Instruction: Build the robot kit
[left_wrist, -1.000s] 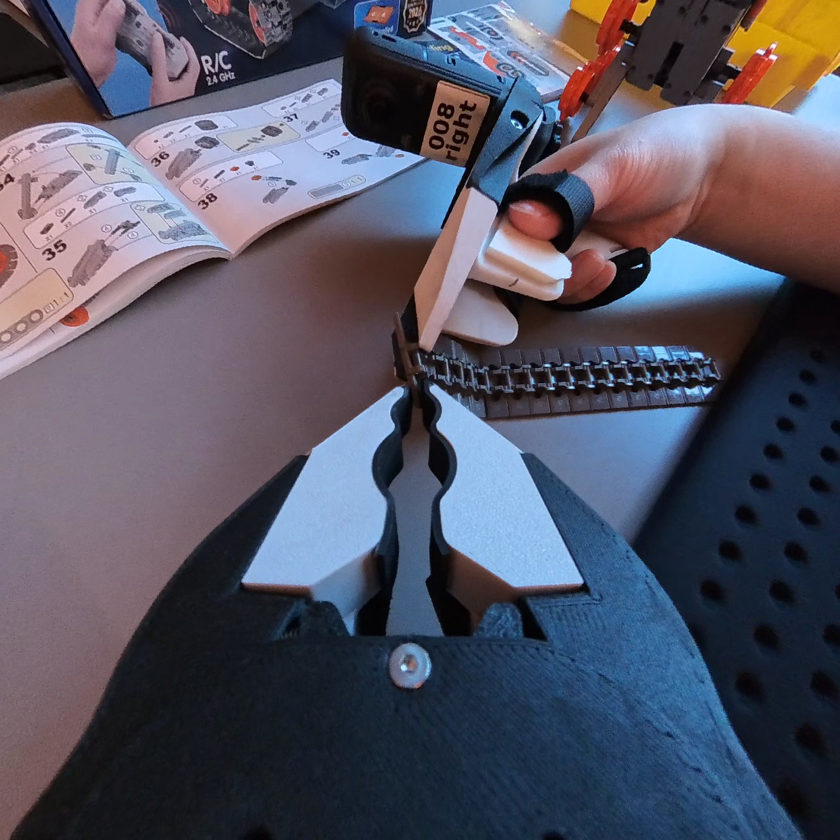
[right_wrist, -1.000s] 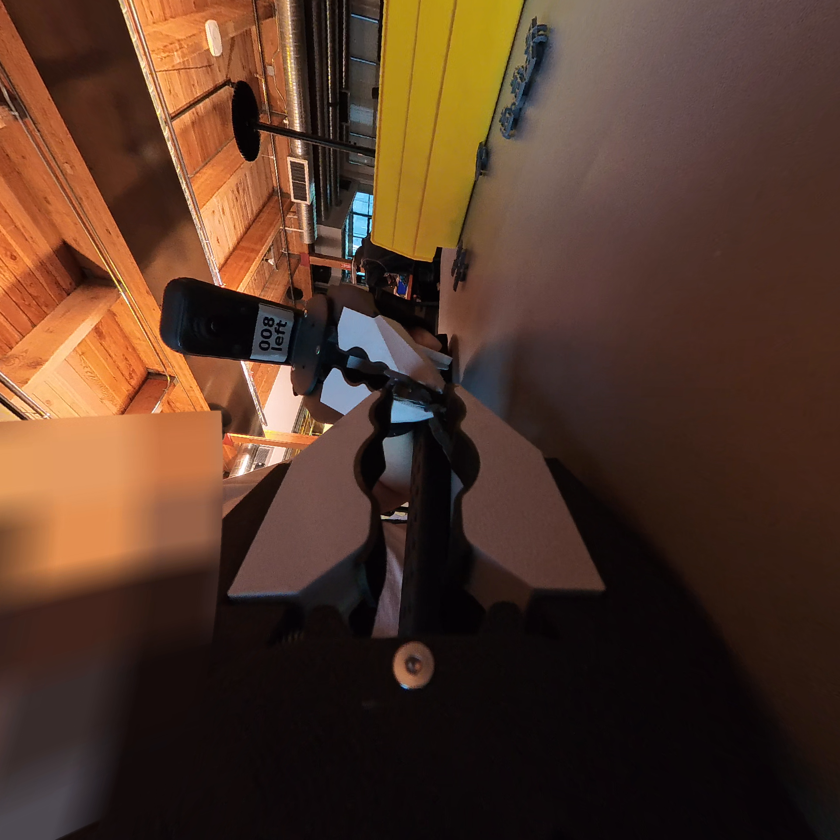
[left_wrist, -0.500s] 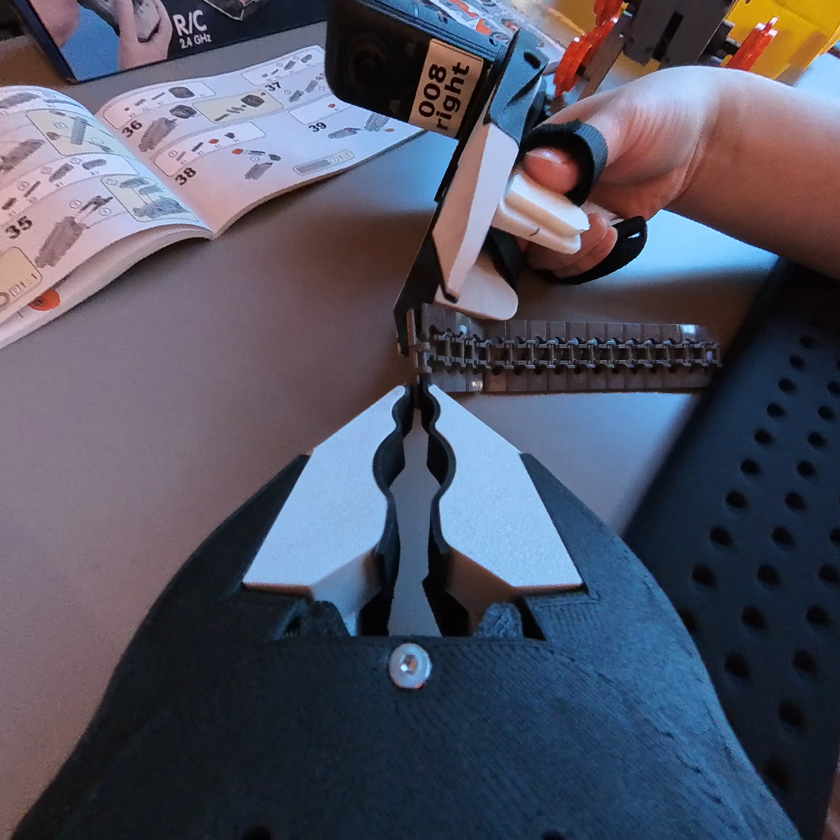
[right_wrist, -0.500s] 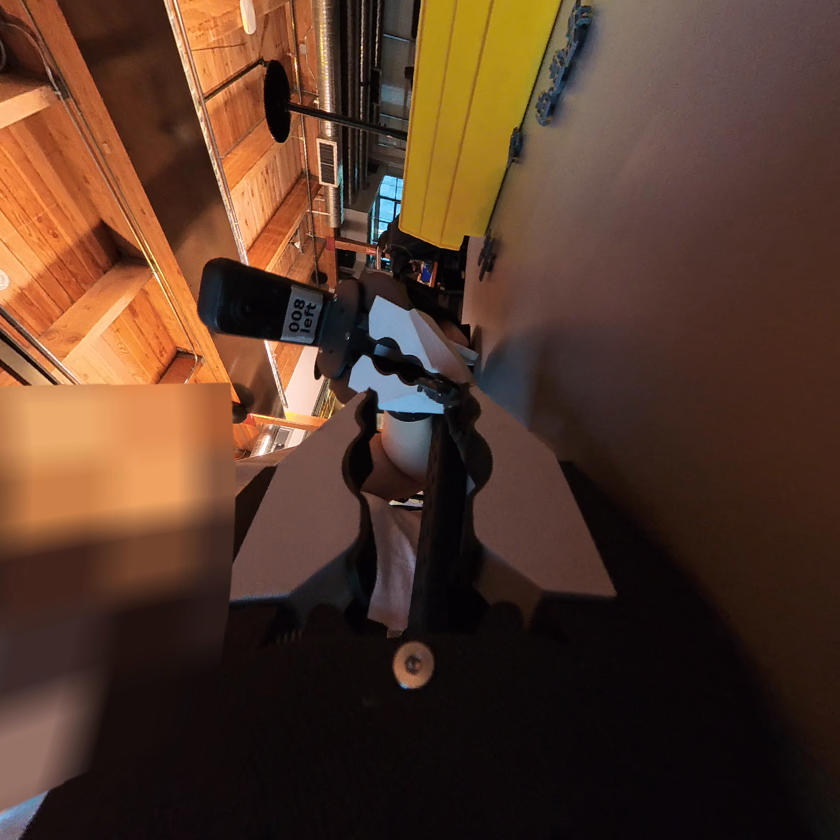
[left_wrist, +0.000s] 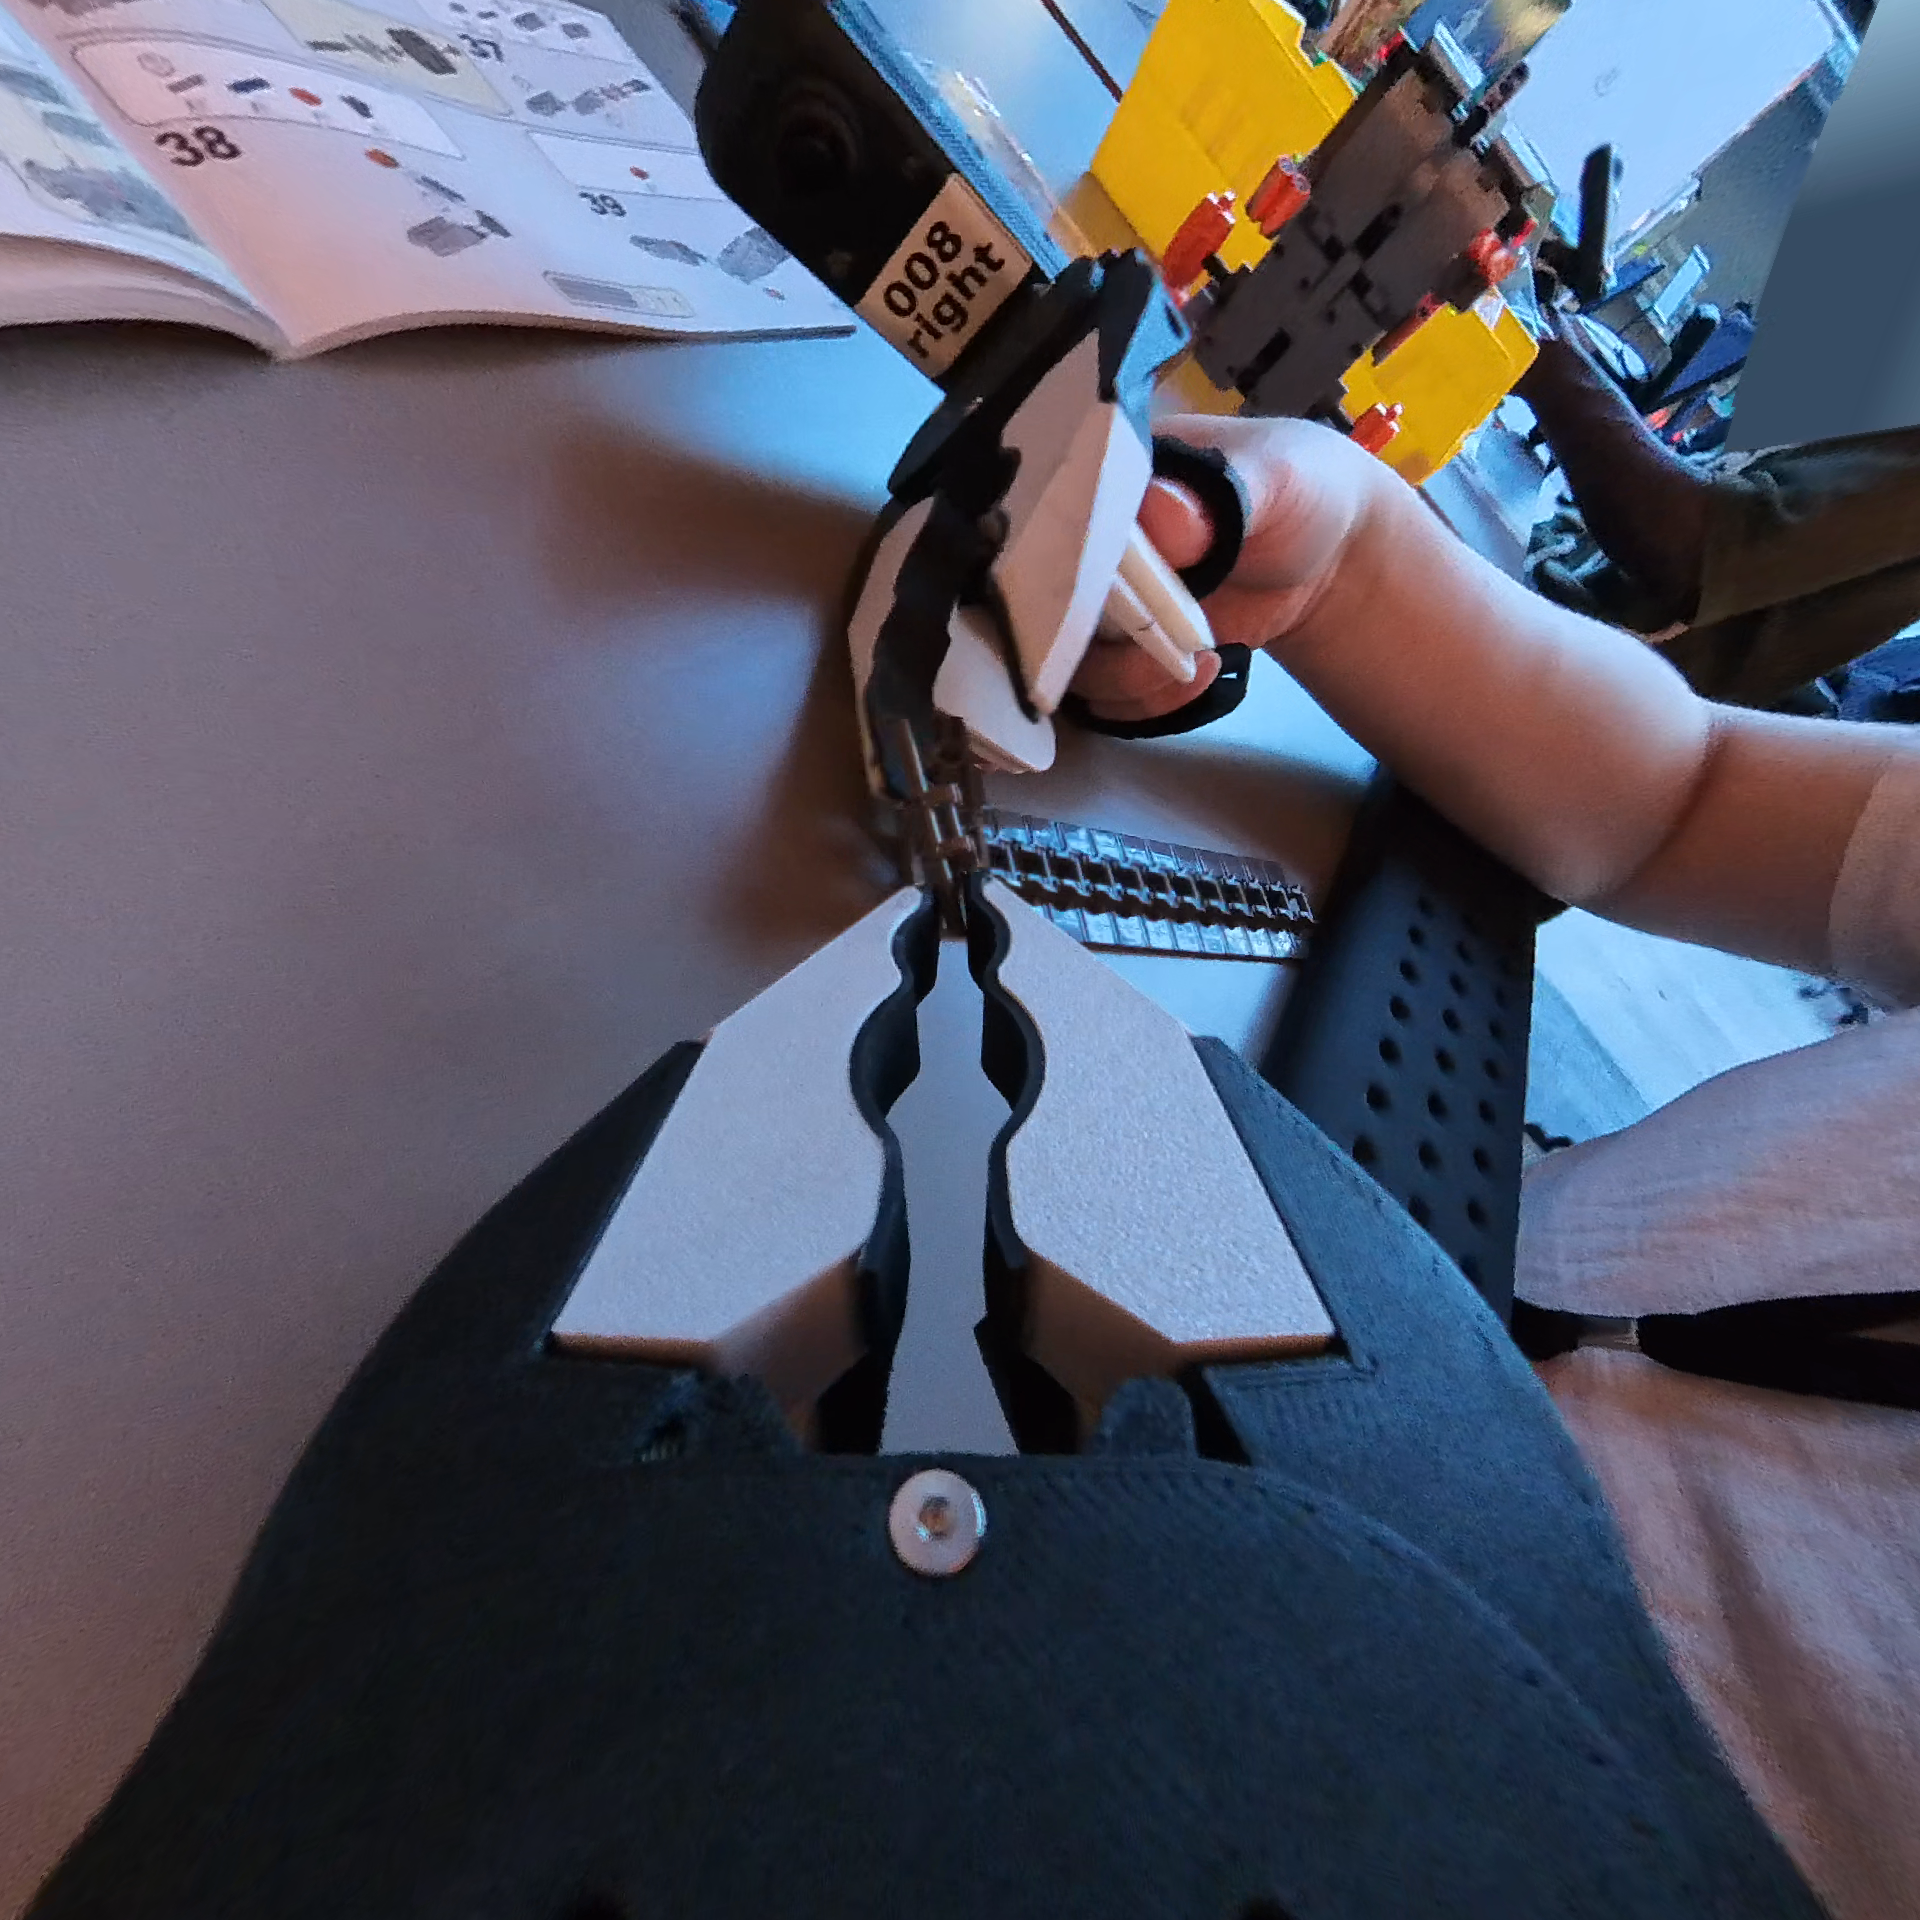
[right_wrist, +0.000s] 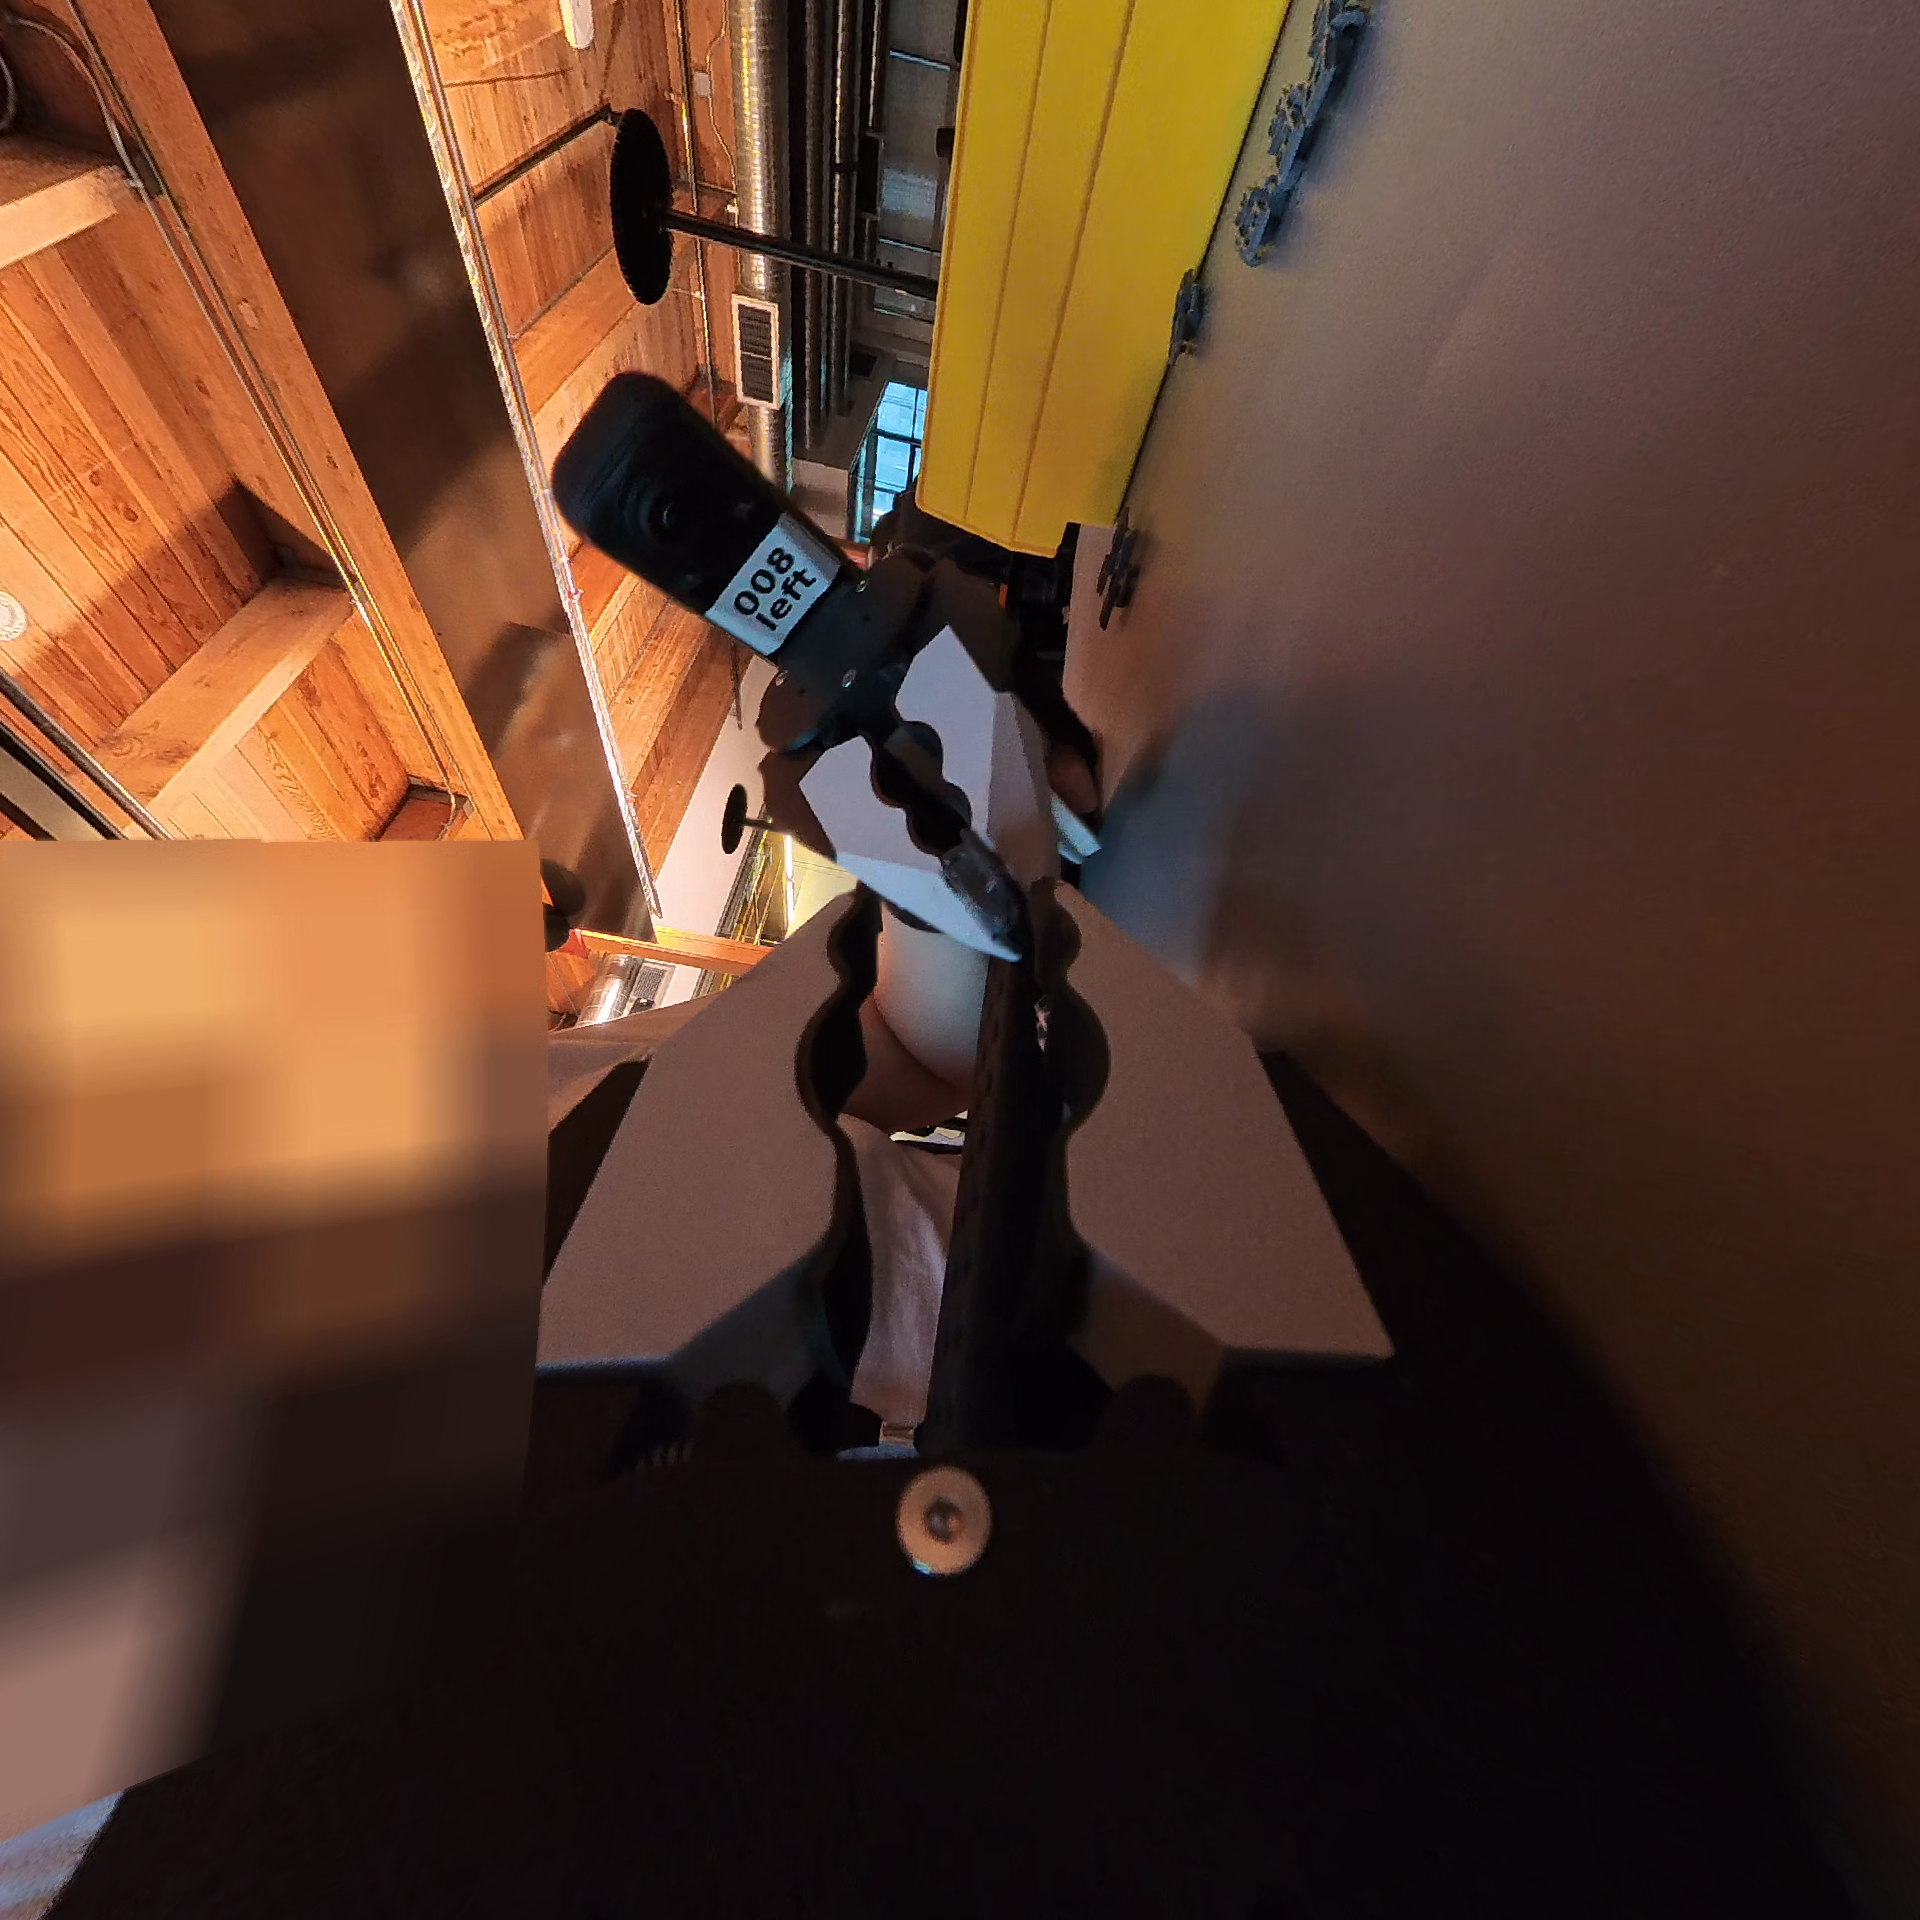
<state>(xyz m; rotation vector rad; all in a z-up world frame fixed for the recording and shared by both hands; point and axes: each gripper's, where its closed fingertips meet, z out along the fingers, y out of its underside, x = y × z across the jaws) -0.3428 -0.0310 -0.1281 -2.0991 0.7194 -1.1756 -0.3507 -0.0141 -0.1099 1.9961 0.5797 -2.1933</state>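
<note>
A dark grey toy track chain (left_wrist: 1143, 894) lies on the brown table (left_wrist: 312, 727). Its left end is bent up off the surface. My left gripper (left_wrist: 951, 906) is shut on a link at that bend. My right gripper (left_wrist: 920, 743), held by a bare hand (left_wrist: 1278, 551), comes down from above and is shut on the raised end links just above the left tips. In the right wrist view the right gripper (right_wrist: 1013, 902) meets the left gripper (right_wrist: 977, 883) tip to tip. The track (right_wrist: 992, 1195) shows there as a dark strip between the fingers.
An open instruction booklet (left_wrist: 364, 156) lies at the back left. A yellow and grey brick model with red pegs (left_wrist: 1330, 239) stands behind the right gripper. A black perforated panel (left_wrist: 1423, 1039) is at the right by the person's lap. A yellow box (right_wrist: 1070, 260) and small dark parts (right_wrist: 1288, 156) are farther off. Only a small space, under 4 cm, lies between the two pairs of fingers. My left gripper's tips are some 10 cm from the dark grey toy track chain (left_wrist: 1143, 894).
The track's left end has come up off the table between the two grippers. The right gripper has risen and tilted, and the left wrist view has swung towards the yellow model.
</note>
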